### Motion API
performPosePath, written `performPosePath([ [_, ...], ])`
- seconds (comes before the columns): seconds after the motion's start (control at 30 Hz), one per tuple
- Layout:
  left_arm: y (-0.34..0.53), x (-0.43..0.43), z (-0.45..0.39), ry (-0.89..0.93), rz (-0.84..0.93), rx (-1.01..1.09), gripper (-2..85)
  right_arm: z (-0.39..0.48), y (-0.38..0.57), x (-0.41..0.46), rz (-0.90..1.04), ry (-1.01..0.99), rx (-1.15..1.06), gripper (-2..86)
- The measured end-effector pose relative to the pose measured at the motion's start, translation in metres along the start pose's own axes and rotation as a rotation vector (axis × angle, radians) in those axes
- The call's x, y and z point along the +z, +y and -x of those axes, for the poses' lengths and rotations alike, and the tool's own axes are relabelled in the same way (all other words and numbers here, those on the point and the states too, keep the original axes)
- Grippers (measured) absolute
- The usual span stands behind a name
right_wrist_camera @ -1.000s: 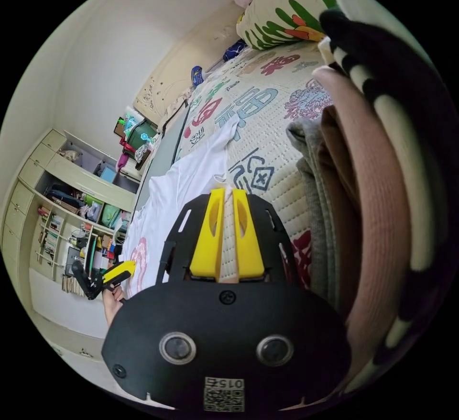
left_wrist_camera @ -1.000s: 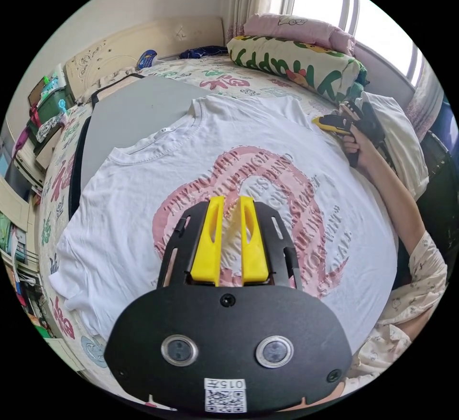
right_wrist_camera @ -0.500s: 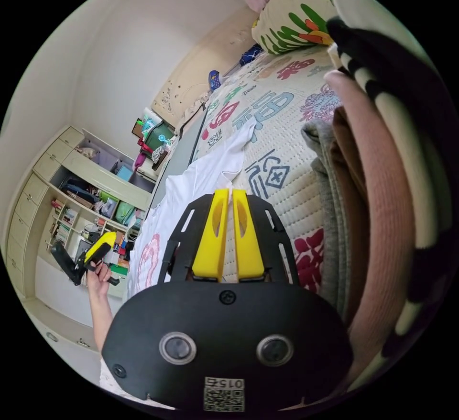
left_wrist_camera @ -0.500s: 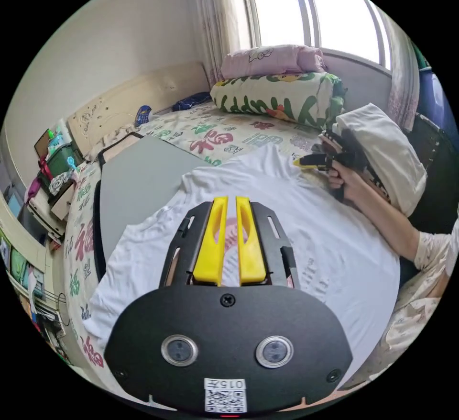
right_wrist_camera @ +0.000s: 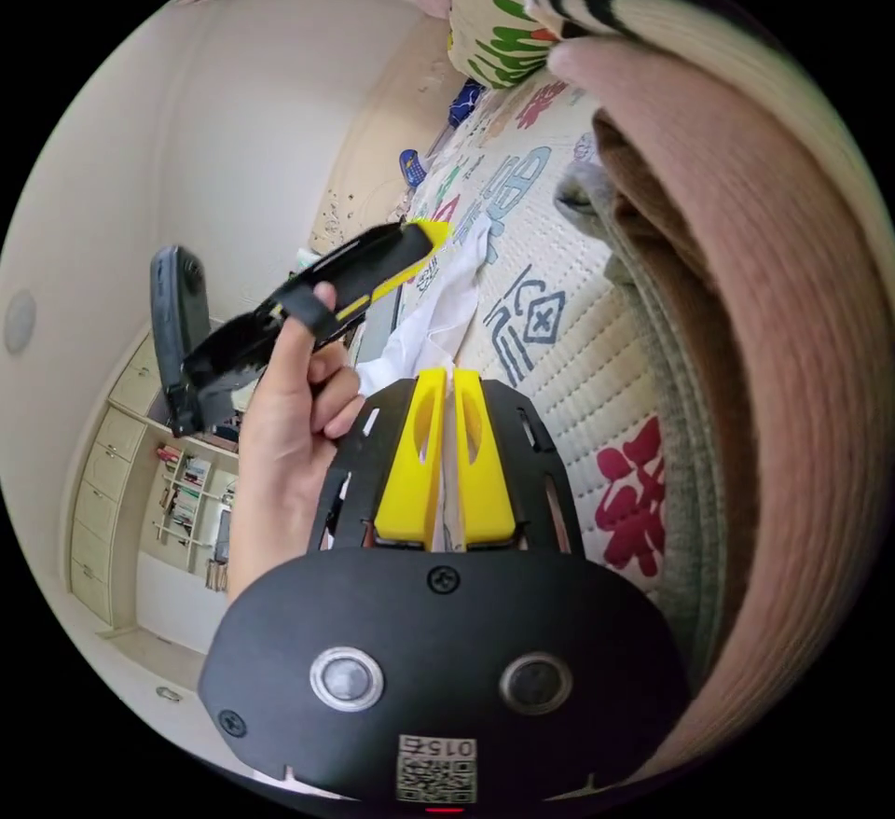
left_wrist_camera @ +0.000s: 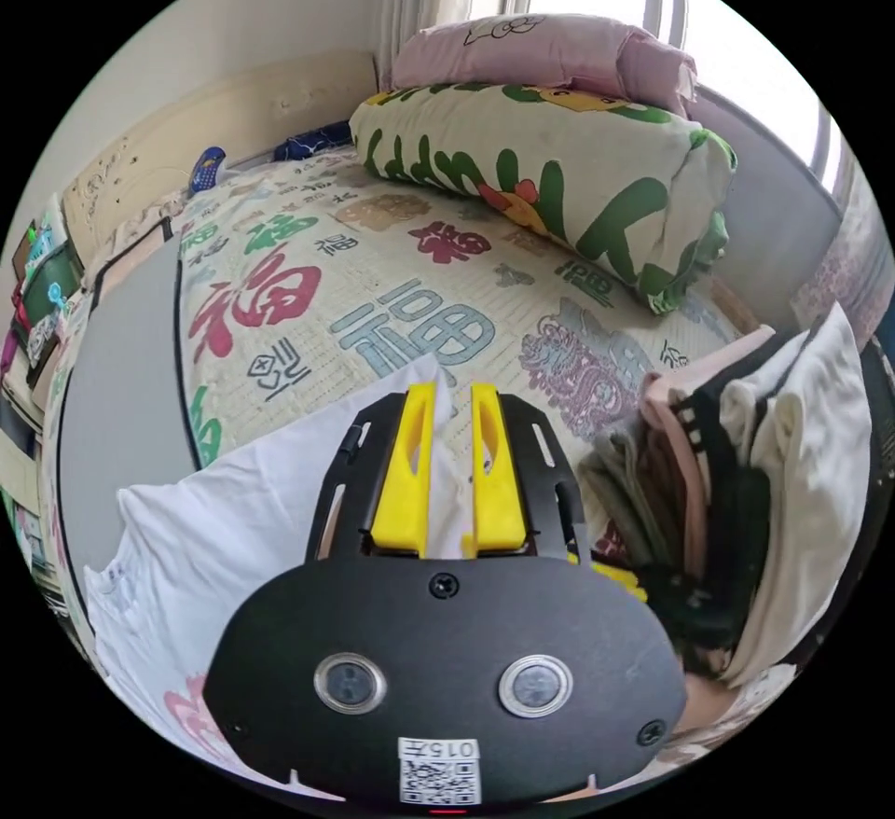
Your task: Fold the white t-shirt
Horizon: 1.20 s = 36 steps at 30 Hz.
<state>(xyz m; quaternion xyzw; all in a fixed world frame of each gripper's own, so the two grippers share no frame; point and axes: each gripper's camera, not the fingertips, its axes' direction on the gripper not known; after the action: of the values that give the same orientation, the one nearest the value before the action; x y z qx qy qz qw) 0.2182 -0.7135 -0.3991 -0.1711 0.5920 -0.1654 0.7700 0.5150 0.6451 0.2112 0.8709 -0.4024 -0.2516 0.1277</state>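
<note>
The white t-shirt (left_wrist_camera: pixel 233 520) lies on the printed bed cover (left_wrist_camera: pixel 373 278), one edge rising to a point near my left gripper (left_wrist_camera: pixel 452 387). Its yellow jaws stand slightly apart, and white cloth shows in the gap. In the right gripper view, my right gripper (right_wrist_camera: pixel 447 373) is shut on a thin strip of the t-shirt (right_wrist_camera: pixel 438 315), which runs away from it along the bed. A hand (right_wrist_camera: pixel 289 409) holds the left gripper (right_wrist_camera: pixel 419 241) close by, its yellow tip beside the shirt's far end.
A pile of folded clothes (left_wrist_camera: pixel 746 502) sits to the right, looming large (right_wrist_camera: pixel 746 297) beside my right gripper. A rolled quilt with green print (left_wrist_camera: pixel 559 175) and a pink pillow (left_wrist_camera: pixel 541 45) lie under the window. A grey board (left_wrist_camera: pixel 121 371) covers the bed's left.
The left gripper has swung from above the shirt's pink print over to the edge by the clothes pile, close to the right gripper. The right gripper kept its hold on the shirt.
</note>
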Motion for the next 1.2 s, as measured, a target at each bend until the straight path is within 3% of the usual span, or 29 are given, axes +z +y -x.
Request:
performPosePath([
  [0.13,-0.017,0.052,-0.001,-0.075,0.107,-0.007,7.1,-0.02,0.002,-0.012,-0.013,0.003,0.003,0.4],
  [0.33,-0.001,0.062,0.02,-0.093,0.039,-0.049,0.7,-0.053,0.013,-0.032,-0.009,-0.003,-0.003,0.4],
  [0.57,0.067,-0.042,0.099,0.022,-0.272,-0.119,-0.3,-0.073,0.039,-0.068,-0.002,-0.16,-0.166,0.4],
  [0.7,0.145,-0.104,0.158,-0.044,-0.369,-0.154,-0.4,-0.065,0.061,-0.088,-0.011,-0.19,-0.377,0.4],
  [0.97,0.324,-0.135,0.256,0.088,-0.334,-0.263,-0.3,-0.048,0.143,-0.063,0.395,-0.254,-0.803,1.0],
  [1.2,0.367,-0.138,0.247,-0.028,-0.29,-0.128,2.4,-0.041,0.197,-0.075,0.478,-0.178,-0.976,4.2],
])
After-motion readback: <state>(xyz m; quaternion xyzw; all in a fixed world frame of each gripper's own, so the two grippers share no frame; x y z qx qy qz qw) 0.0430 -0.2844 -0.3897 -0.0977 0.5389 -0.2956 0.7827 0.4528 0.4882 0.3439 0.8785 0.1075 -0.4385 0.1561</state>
